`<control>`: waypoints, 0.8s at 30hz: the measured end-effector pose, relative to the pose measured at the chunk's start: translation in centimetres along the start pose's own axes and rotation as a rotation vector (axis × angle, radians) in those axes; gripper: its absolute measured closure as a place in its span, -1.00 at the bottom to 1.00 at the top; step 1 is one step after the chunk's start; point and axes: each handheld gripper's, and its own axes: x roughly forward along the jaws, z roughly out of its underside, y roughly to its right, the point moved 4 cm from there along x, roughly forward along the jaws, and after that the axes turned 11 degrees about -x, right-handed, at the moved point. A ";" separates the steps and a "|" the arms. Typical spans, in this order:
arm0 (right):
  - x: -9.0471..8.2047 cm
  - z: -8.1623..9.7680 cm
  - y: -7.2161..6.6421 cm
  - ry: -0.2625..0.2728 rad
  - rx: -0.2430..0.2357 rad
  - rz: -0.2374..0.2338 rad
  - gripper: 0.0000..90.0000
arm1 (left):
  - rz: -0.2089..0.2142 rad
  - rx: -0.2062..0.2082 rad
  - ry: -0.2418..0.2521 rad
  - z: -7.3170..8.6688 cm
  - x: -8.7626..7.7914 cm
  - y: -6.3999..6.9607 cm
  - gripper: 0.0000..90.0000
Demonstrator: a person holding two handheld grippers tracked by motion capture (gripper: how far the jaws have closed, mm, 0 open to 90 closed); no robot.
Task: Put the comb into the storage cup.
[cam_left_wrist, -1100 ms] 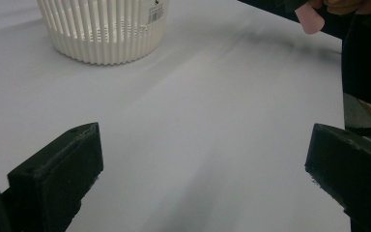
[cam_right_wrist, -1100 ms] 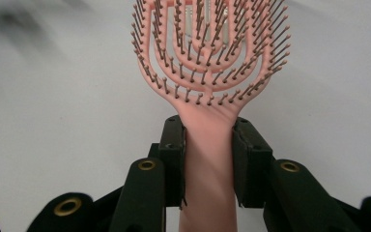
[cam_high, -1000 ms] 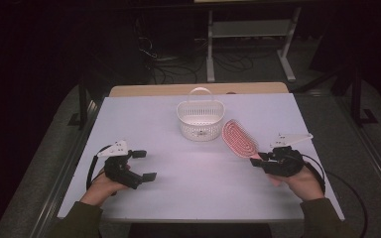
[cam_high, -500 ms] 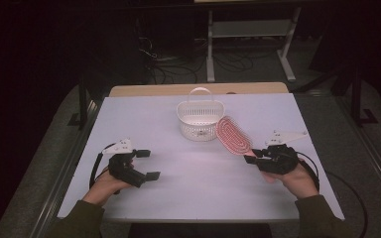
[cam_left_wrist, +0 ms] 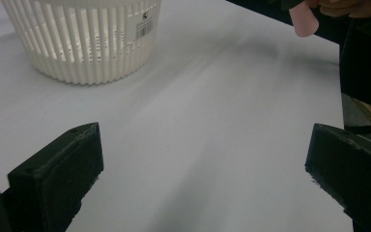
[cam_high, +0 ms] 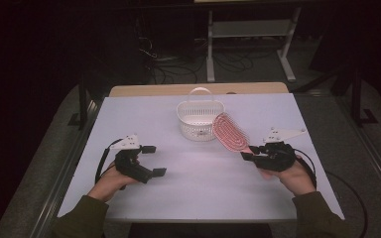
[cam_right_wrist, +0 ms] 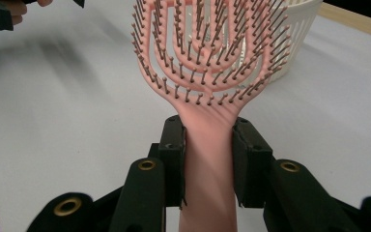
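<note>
A pink vented hairbrush [cam_high: 230, 133] [cam_right_wrist: 207, 58] is held by its handle in my right gripper [cam_high: 248, 152] [cam_right_wrist: 207, 159], whose jaws are shut on it. The brush head is raised off the table and points toward the white slatted basket [cam_high: 200, 118] [cam_right_wrist: 299, 34], almost touching its right side. My left gripper [cam_high: 153, 159] [cam_left_wrist: 207, 169] rests low at the table's left with its jaws wide open and nothing between them. In the left gripper view the basket [cam_left_wrist: 84, 38] stands ahead to the left.
The white table [cam_high: 198, 178] has bare room between the two hands and in front of the basket. Dark floor, cables and a metal stand [cam_high: 248, 34] lie beyond the far edge. A cable [cam_high: 101, 161] loops by the left gripper.
My right gripper has carried the brush leftward, from beside the basket's right to almost against it. The left gripper has stayed put.
</note>
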 end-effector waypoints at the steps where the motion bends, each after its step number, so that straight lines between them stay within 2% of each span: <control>1: 0.0 0.0 0.0 0.000 -0.001 0.000 0.52 | 0.000 0.004 0.000 -0.1 0.1 0.1 -1.00; 16: 0.7 -1.0 -0.2 0.025 -0.010 0.001 0.52 | 0.009 0.041 0.017 -2.3 1.8 1.0 -1.00; 24: 1.5 -1.5 -0.6 0.024 -0.022 -0.011 0.52 | 0.034 0.057 0.019 -3.2 2.6 1.6 -1.00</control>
